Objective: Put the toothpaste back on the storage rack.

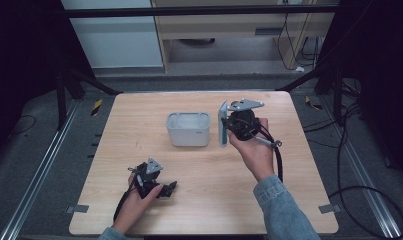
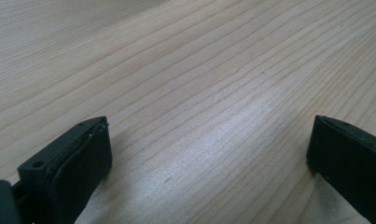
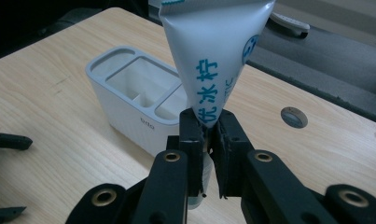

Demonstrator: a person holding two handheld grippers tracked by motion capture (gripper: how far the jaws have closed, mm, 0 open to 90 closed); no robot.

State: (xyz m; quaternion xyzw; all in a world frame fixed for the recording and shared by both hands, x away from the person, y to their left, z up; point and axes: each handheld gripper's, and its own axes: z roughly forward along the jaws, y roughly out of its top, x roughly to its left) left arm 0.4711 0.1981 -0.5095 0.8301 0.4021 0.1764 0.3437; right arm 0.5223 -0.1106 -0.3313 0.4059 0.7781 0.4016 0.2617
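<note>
1. High view: right gripper (image 1: 228, 131) clamped on upright tube (image 1: 222, 124), just right of white organizer (image 1: 188, 129); left gripper (image 1: 165, 189) low over table (image 1: 139, 110).
2. Left gripper view: jaws spread wide, bare wood between.
3. Right gripper view: tube (image 3: 213, 56) pinched, rising above jaws.

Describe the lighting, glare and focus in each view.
High view: table evenly lit, surroundings dark, slightly soft. Left gripper view: pale sheen streaks the wood between the open left gripper; near jaws are blurred. Right gripper view: tube in the right gripper is bright and sharp; white organizer clear.
</note>
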